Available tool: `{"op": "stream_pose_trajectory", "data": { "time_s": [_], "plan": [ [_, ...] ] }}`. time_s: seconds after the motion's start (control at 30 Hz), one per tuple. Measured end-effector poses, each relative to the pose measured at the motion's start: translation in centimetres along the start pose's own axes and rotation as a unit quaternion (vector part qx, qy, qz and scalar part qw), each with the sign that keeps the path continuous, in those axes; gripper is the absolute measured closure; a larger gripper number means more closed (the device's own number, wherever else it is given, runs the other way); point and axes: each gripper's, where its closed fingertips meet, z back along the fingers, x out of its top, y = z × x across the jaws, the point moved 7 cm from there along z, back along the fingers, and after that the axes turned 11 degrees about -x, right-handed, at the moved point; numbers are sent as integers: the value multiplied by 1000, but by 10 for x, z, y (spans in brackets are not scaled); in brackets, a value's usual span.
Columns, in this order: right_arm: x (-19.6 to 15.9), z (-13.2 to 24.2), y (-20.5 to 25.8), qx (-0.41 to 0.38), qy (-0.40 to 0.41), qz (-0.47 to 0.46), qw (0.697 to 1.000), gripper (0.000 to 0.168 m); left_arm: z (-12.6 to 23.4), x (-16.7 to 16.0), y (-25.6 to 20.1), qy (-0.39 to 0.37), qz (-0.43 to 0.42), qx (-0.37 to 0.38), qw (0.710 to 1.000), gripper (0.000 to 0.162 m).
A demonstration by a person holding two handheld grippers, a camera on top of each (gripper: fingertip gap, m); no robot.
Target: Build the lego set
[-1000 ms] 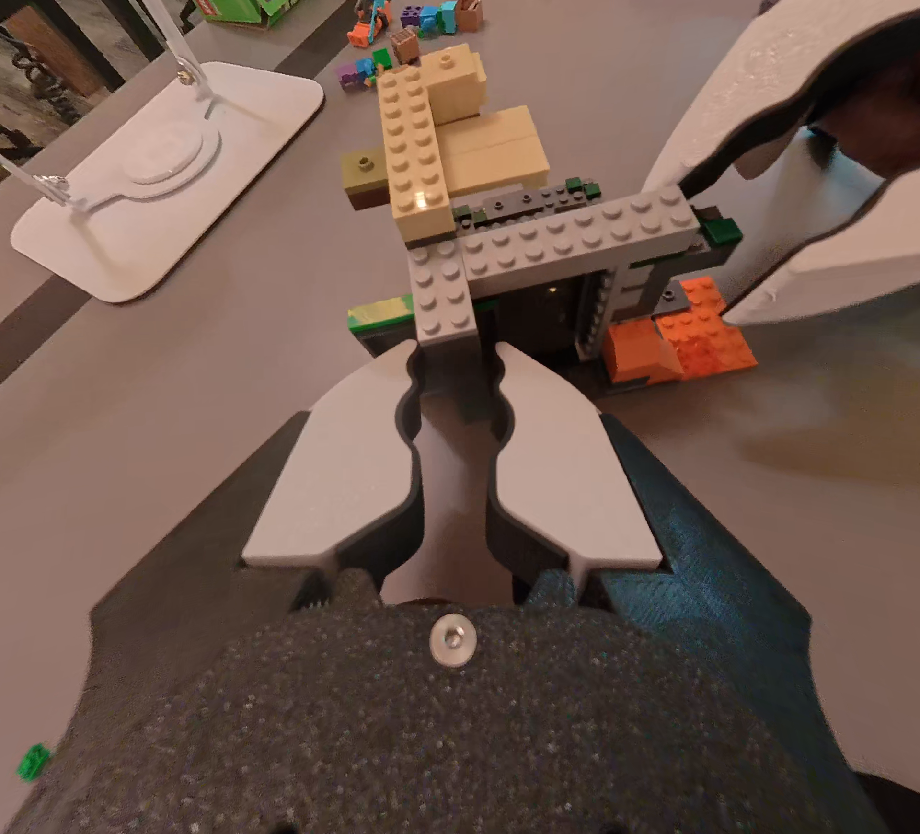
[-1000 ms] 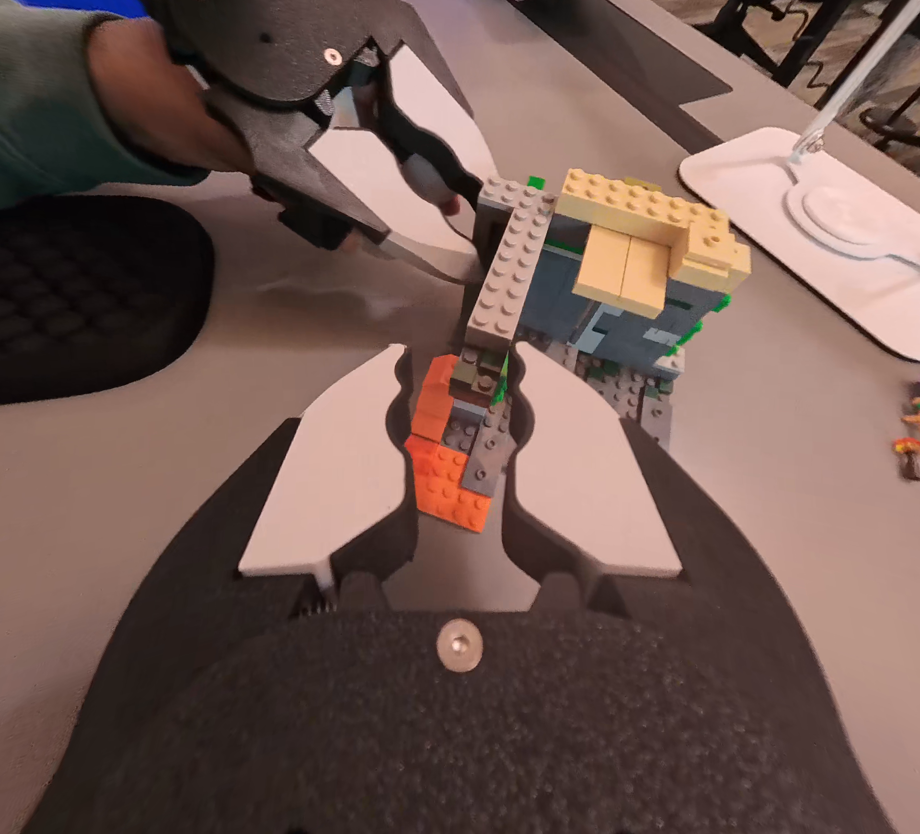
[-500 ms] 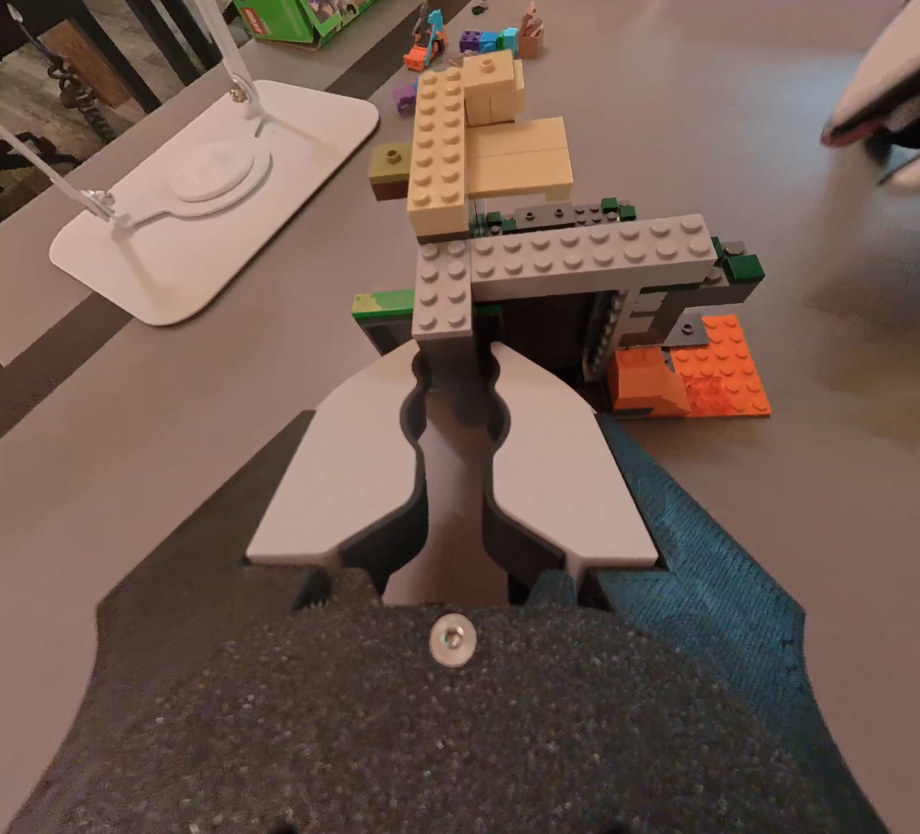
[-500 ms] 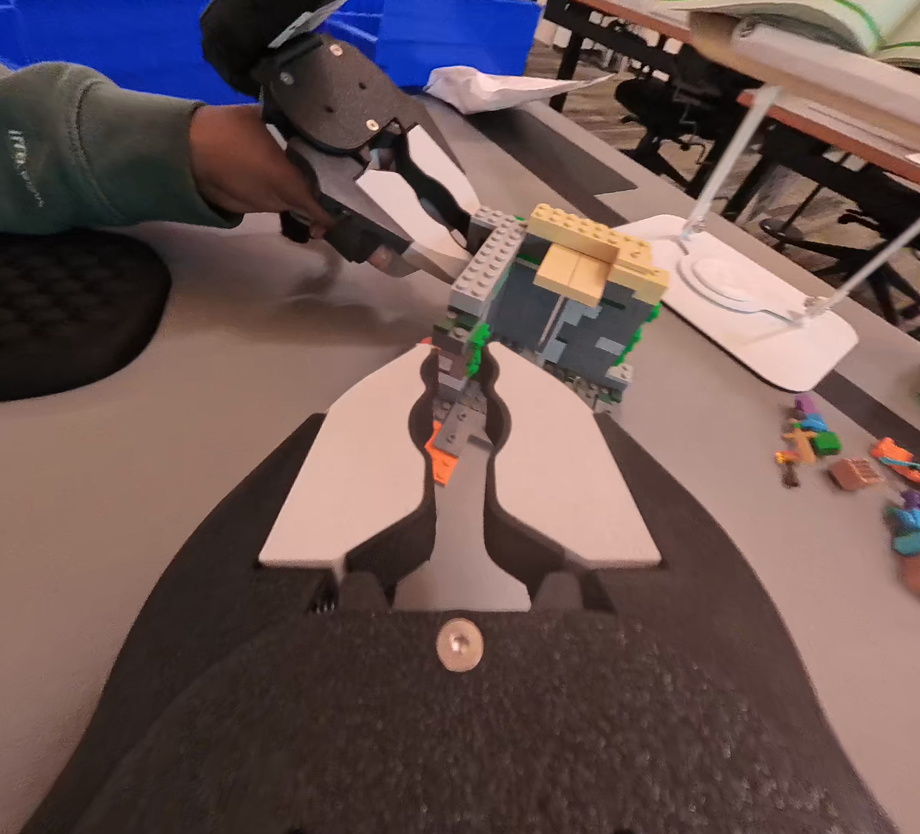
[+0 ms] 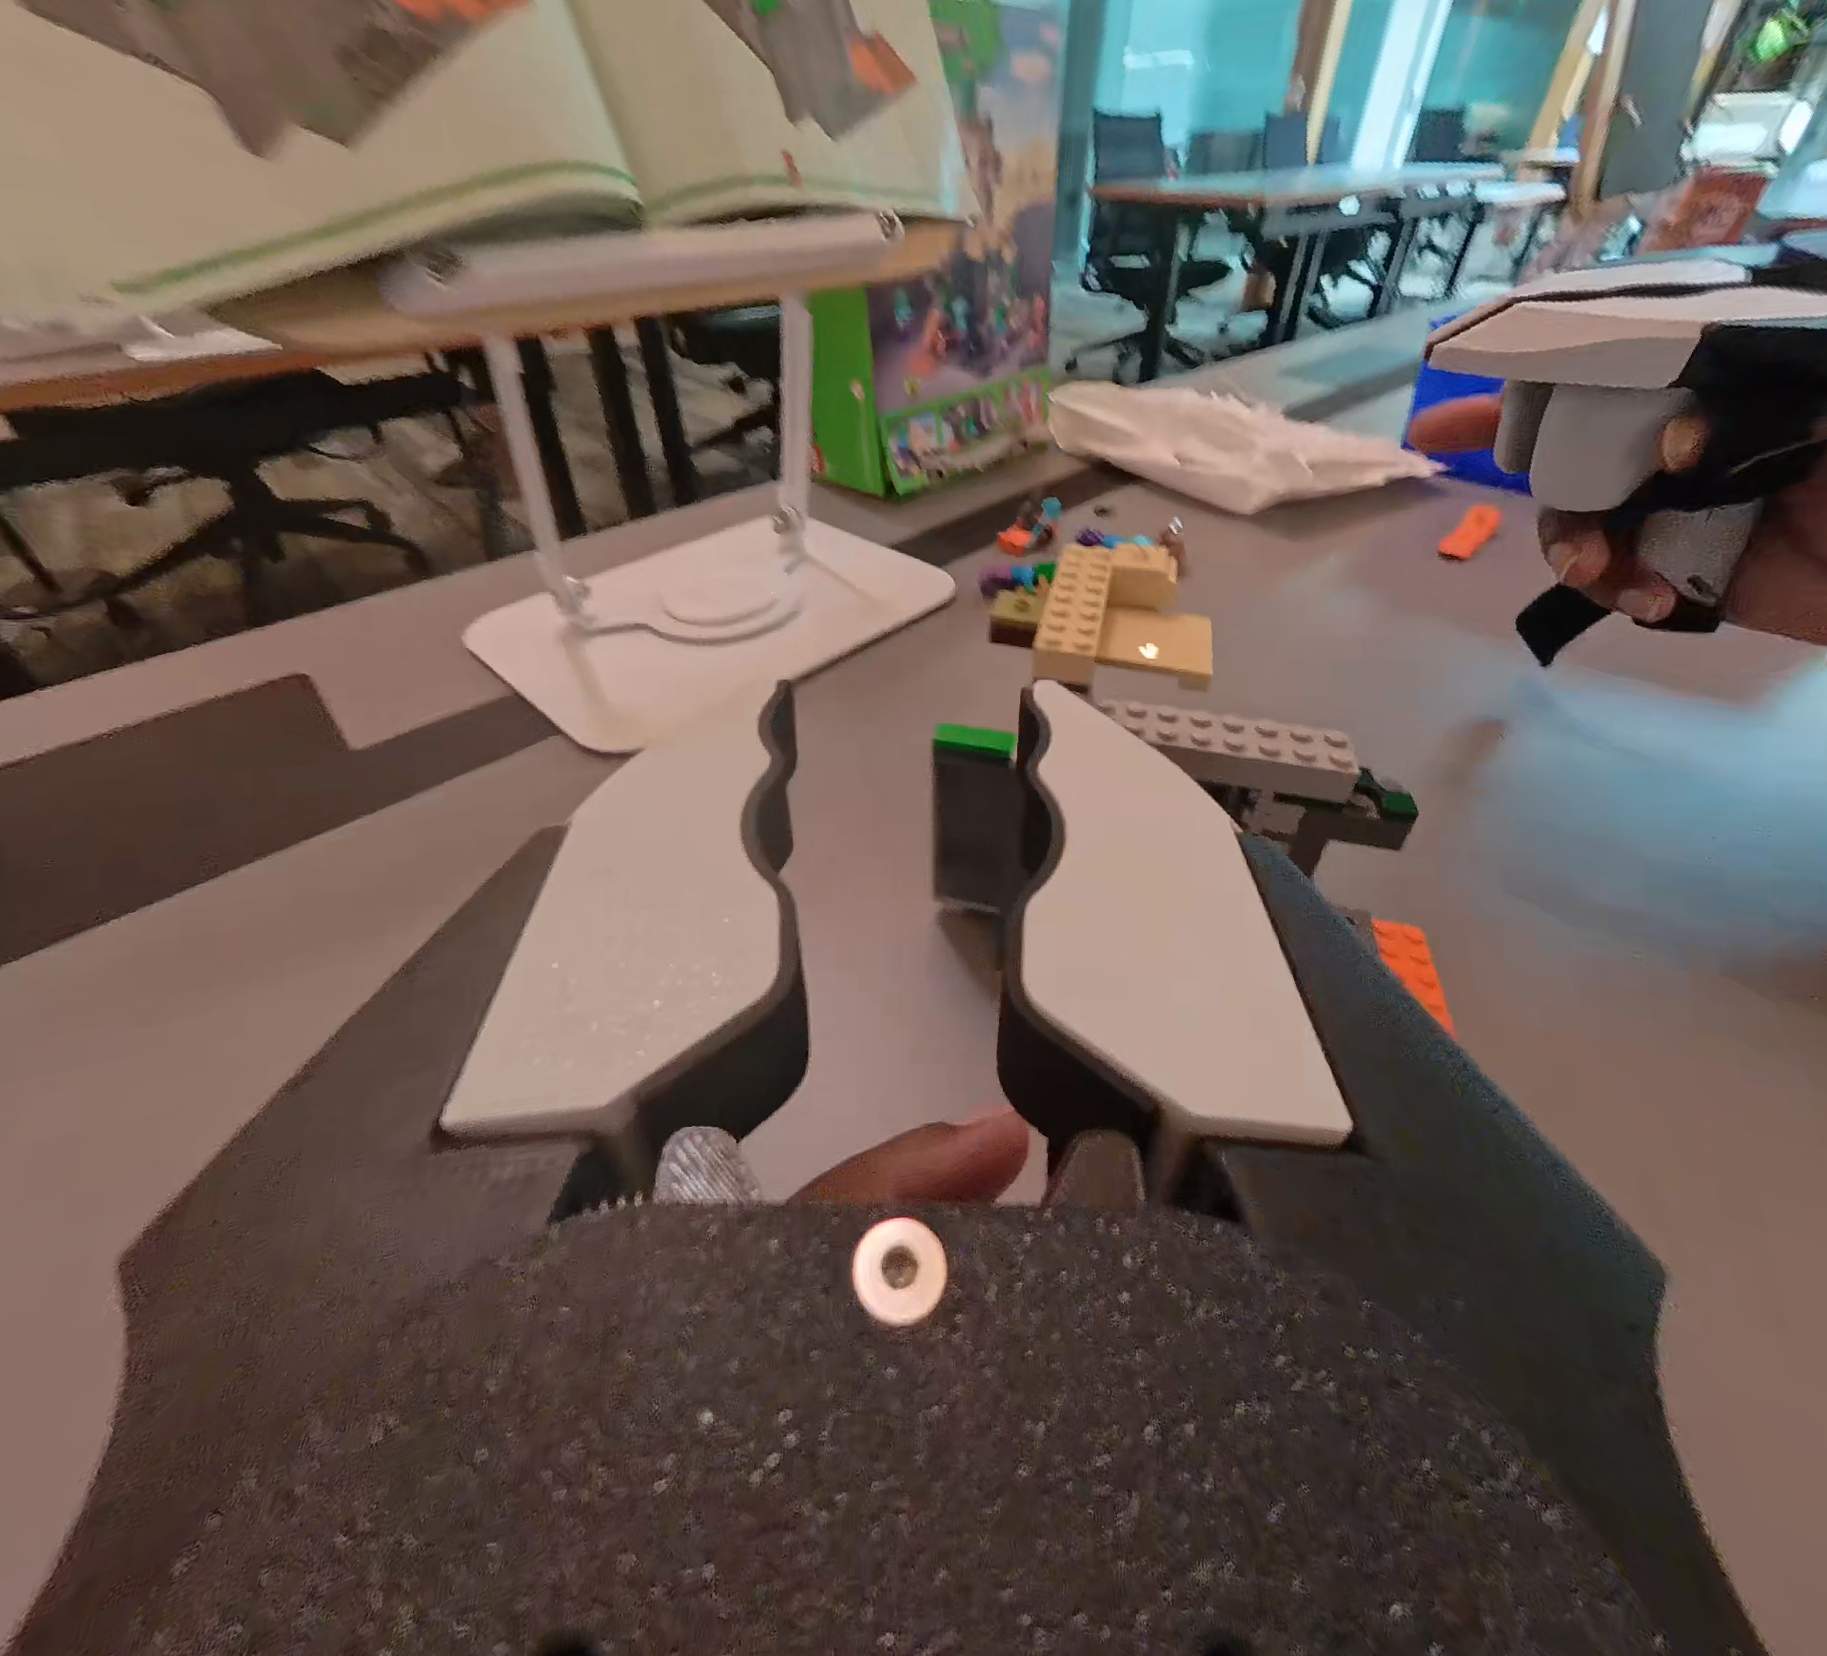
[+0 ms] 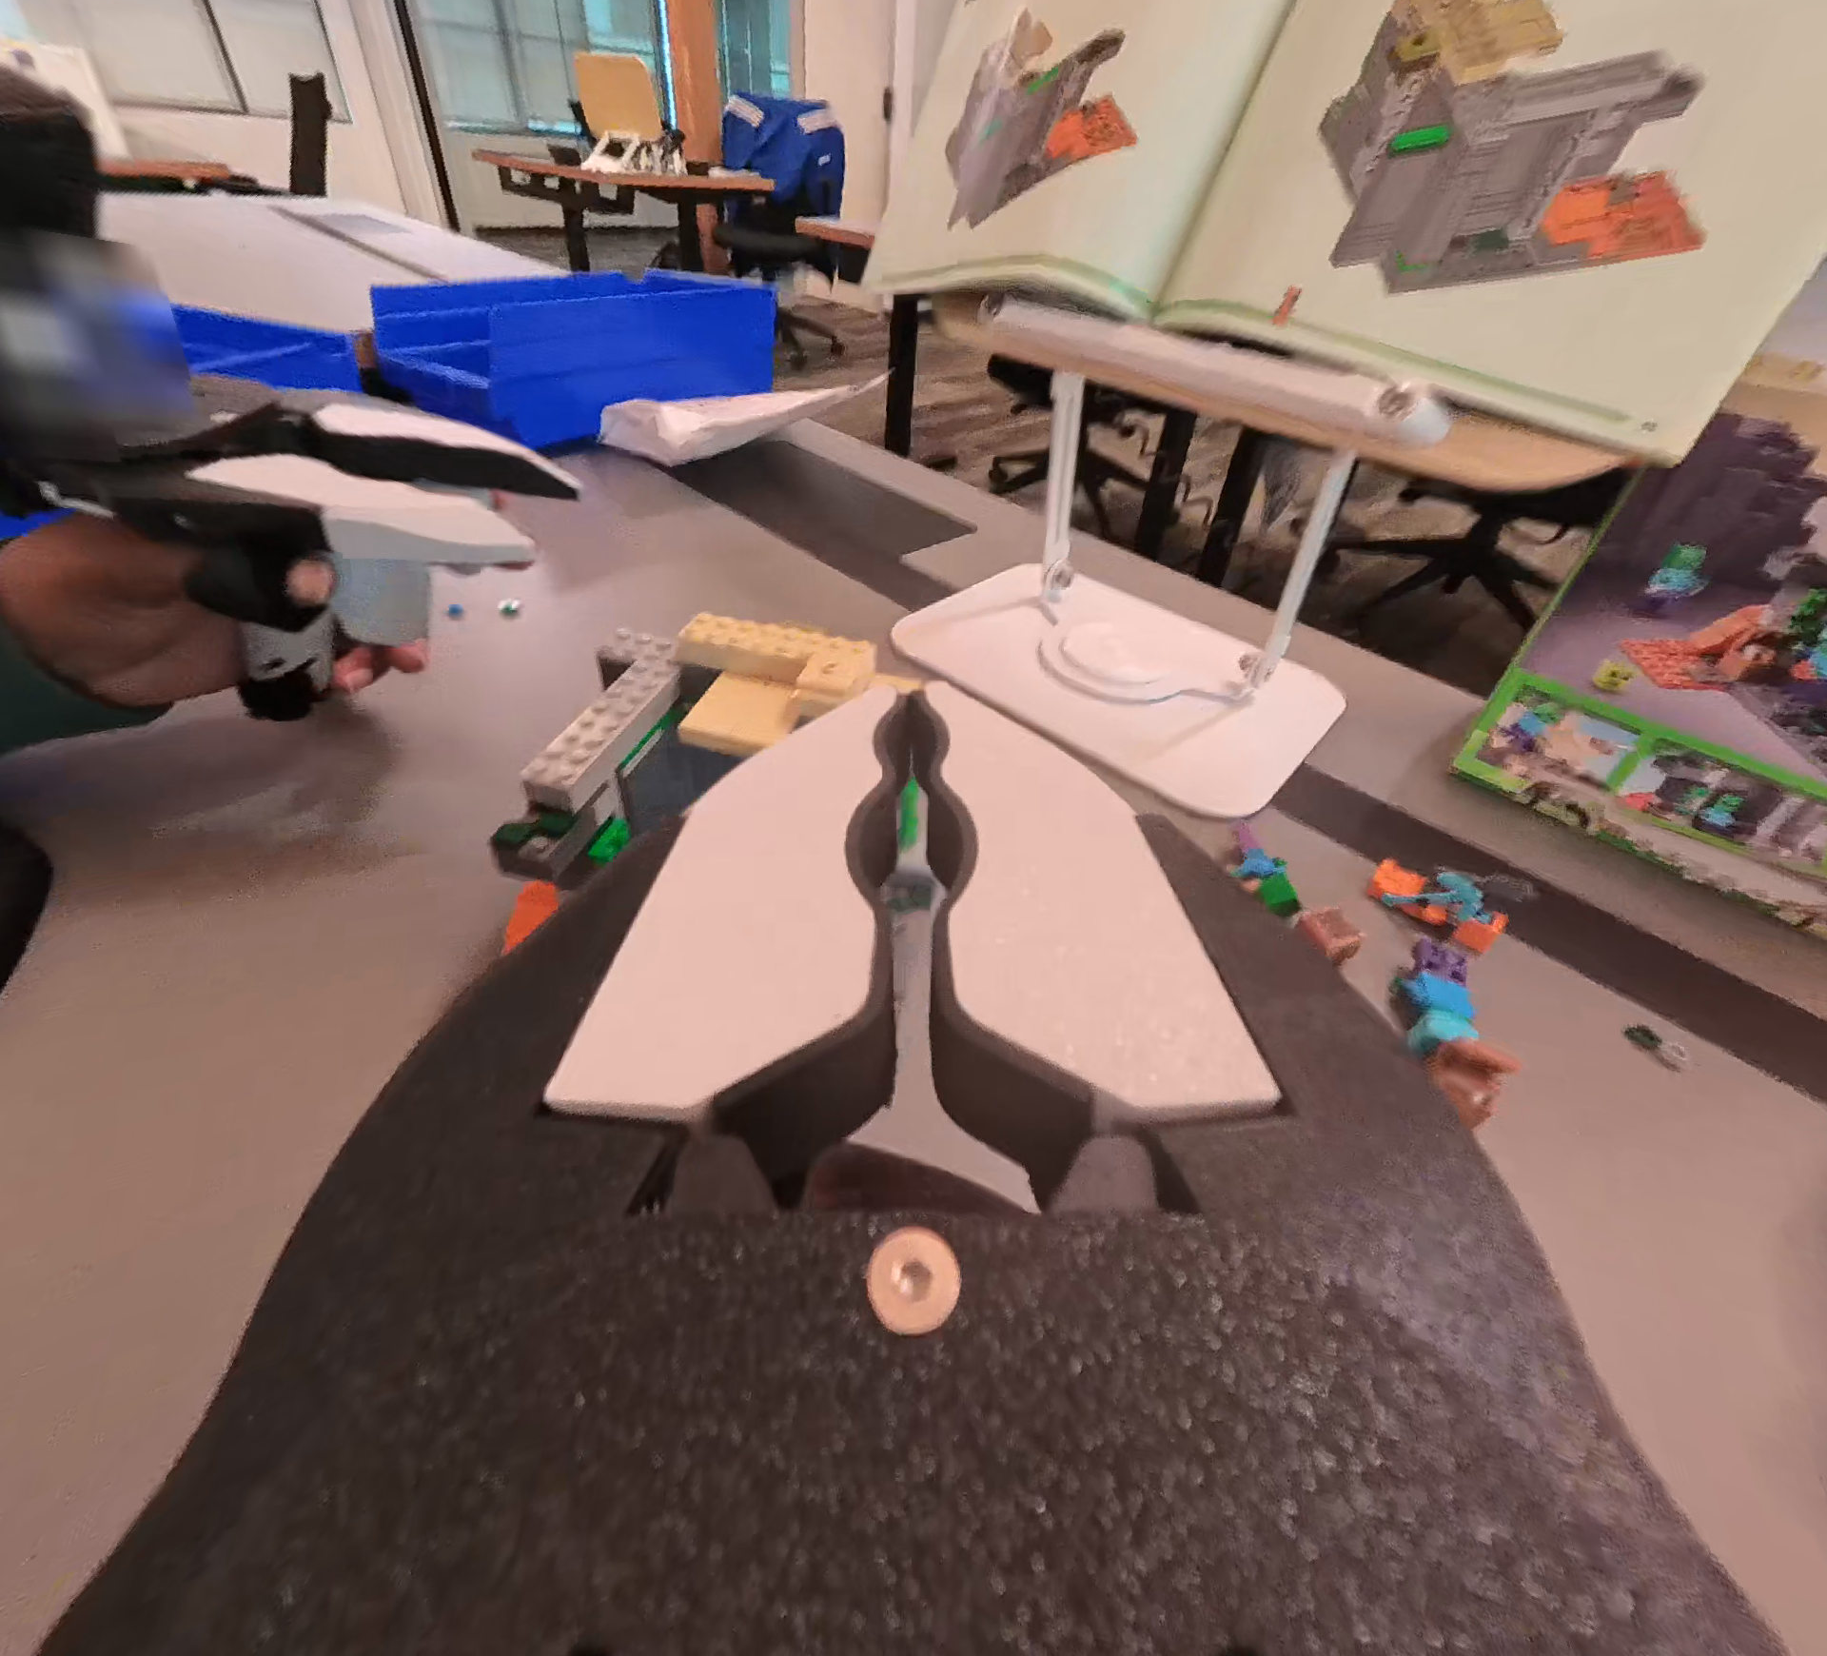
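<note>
Lego model [image 6: 633,748] — part-built, mid-tabletop; left tongs [image 5: 900,709] wide, empty; right tongs [image 6: 912,704] closed, nothing visibly gripped; step: consulting instruction booklet [image 6: 1384,125]; next — fetch the pictured brick.

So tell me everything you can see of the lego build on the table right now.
The lego build stands on the grey table, apparently plastic bricks. A long light-grey studded beam runs along its top over darker grey walls. Tan bricks form the raised far section, partly smooth tiles. Small green pieces dot the edges and an orange plate lies at its base. The left tool is open beside it; no contact is visible. The right tool, nearly shut, hides part of it.
</note>
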Motion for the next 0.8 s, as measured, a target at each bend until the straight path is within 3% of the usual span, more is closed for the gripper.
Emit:
{"op": "stream_pose_trajectory", "data": {
  "time_s": [0.07,0.17,0.27,0.5,0.8],
  "plan": [
    [8,-5,-12,-29,-31,2,999,168,9,4,5,-32,-19,35,999,125],
    [14,-15,-27,-42,-45,1,998,168,23,9,11,-64,-50,87,993,146],
    [14,-27,-42,-82,-30,-4,996,158,31,9,18,-64,-50,132,988,162],
    [-1,-54,-70,-242,-4,16,970,158,37,-10,39,-26,-20,208,978,162],
    [-30,-72,-85,-339,18,-45,939,168,40,-23,69,-8,2,303,953,162]
  ]
}}
